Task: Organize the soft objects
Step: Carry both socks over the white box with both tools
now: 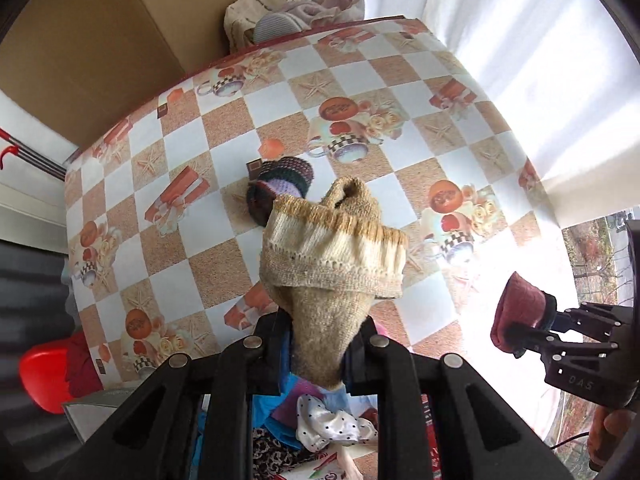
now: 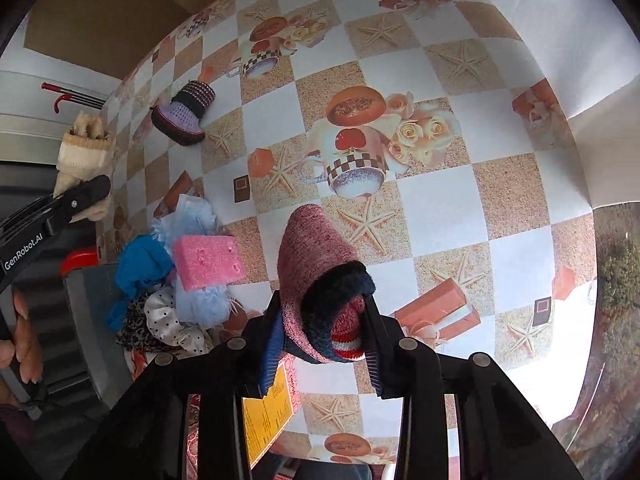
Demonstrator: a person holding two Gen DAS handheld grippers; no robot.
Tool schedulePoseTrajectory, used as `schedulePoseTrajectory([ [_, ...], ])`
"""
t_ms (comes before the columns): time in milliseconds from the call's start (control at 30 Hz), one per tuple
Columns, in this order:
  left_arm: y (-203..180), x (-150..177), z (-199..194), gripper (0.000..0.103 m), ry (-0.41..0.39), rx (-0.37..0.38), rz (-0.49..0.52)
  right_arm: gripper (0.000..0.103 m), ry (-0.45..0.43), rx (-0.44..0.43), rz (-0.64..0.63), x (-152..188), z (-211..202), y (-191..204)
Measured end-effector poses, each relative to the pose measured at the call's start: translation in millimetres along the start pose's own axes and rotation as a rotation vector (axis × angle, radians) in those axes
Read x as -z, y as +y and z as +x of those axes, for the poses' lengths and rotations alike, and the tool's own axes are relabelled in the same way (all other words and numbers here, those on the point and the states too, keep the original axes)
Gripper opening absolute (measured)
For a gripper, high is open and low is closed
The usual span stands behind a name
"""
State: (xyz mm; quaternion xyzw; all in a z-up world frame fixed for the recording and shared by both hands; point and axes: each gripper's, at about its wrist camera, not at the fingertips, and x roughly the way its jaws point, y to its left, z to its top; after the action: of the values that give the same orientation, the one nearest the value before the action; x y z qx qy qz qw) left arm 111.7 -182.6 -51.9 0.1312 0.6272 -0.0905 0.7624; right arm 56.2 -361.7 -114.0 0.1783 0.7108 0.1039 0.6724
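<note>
In the left wrist view my left gripper (image 1: 322, 324) is shut on a beige knitted sock (image 1: 332, 264), which hangs above the checkered table (image 1: 400, 76). My right gripper (image 2: 324, 312) is shut on a maroon knitted sock (image 2: 312, 256) with a navy cuff, also held off the table. Each camera catches the other hand: the right gripper (image 1: 520, 332) with the maroon sock (image 1: 520, 300), and the left gripper (image 2: 94, 192) with the beige sock (image 2: 82, 152). A purple and black knitted slipper (image 2: 184, 112) lies on the table; it also shows behind the beige sock as the slipper (image 1: 280, 184).
A heap of soft things sits at the table's left near edge: a pink sponge (image 2: 208, 260), pale blue fluff (image 2: 192, 216), a blue cloth (image 2: 140, 268), a polka-dot scrunchie (image 2: 168, 316). A yellow card (image 2: 272, 408) lies below my fingers. Folded cloths (image 1: 296, 12) and a cardboard box (image 1: 80, 40) stand beyond the far edge.
</note>
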Motion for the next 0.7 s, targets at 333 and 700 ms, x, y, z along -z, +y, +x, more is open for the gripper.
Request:
schedulePoseTrajectory([
  [333, -108, 67, -71, 0.021, -0.075, 0.289, 0.223, 0.037, -0.011, 0.096, -0.033, 42, -35, -21],
  [700, -61, 181, -119, 0.021, -0.171, 0.284, 0.136, 0.037, 0.122, 0.112, -0.179, 155, -15, 26],
])
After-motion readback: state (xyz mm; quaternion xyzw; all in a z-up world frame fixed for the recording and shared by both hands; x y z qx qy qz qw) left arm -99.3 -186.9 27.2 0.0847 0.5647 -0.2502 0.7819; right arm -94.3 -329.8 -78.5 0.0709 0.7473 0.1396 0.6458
